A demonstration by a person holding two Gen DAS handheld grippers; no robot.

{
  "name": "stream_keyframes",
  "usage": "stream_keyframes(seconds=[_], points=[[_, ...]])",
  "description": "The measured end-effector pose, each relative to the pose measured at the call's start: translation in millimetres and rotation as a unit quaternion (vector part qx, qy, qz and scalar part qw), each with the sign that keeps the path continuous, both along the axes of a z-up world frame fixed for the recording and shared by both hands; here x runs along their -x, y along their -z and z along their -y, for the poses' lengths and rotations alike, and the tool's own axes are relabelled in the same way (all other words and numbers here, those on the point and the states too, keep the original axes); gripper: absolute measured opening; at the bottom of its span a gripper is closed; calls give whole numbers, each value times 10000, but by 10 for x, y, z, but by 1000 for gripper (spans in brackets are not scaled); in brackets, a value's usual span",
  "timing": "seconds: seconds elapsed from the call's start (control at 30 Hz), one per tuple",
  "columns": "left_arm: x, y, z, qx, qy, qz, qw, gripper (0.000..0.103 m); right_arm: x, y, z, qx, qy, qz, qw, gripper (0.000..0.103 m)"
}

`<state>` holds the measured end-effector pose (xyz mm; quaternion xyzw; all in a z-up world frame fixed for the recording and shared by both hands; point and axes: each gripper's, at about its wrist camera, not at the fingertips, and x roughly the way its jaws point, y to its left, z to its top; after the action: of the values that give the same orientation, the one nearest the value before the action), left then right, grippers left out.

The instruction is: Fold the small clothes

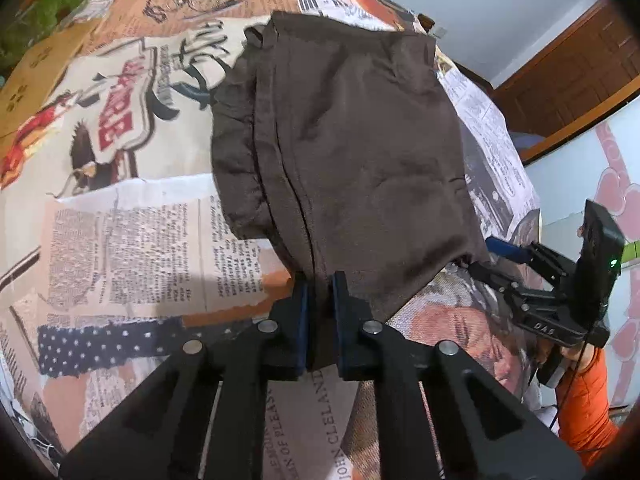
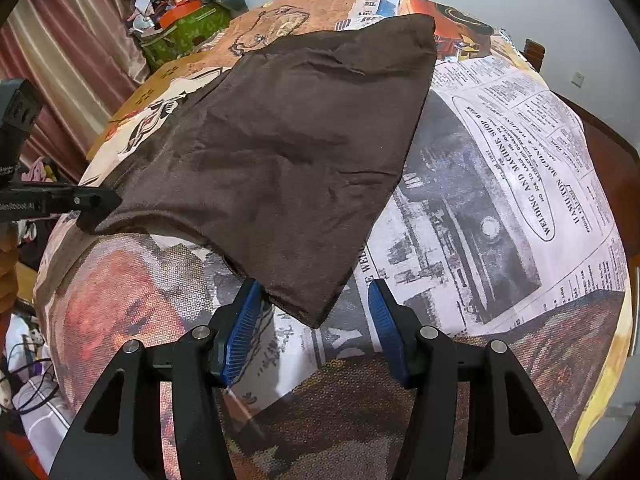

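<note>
1. We are looking at a dark brown, soft cloth garment (image 1: 344, 132), folded over on itself and lying on the table (image 1: 120, 220), which is wearing a printed cover of newspaper clippings and pictures.
2. In the left wrist view the garment's near edge is lifting off the cover and running down into the left tool (image 1: 319, 312); a long seam is showing along its left side.
3. We are seeing the left tool clamping that near edge, its blue pads (image 1: 303, 320) pressing the cloth from both sides.
4. In the right wrist view a pointed near corner of the garment (image 2: 280, 152) is hanging between the fingers of the right tool (image 2: 316, 332).
5. The right tool is standing apart, its ribbed blue pads (image 2: 240, 336) not pressing the cloth; the left pad is sitting just beside the corner's edge.
6. Farther out, an orange sleeve (image 1: 588, 400) is showing behind the right tool in the left wrist view.
7. Beyond the table we are making out a green box (image 2: 188, 32) piled with clutter and reddish curtains (image 2: 76, 40).
</note>
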<state>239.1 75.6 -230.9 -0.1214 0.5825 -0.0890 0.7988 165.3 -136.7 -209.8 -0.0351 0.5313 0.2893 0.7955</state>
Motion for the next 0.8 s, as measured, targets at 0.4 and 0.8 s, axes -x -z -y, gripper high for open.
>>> stream_keyframes(seconds=[0.4, 0.8], points=[[92, -323, -248, -564, -168, 695, 9958, 4, 26, -36, -3, -91, -104, -63, 9999, 53], [85, 78, -112, 79, -15, 120, 9999, 41, 25, -258, 26, -324, -43, 205, 9993, 53]])
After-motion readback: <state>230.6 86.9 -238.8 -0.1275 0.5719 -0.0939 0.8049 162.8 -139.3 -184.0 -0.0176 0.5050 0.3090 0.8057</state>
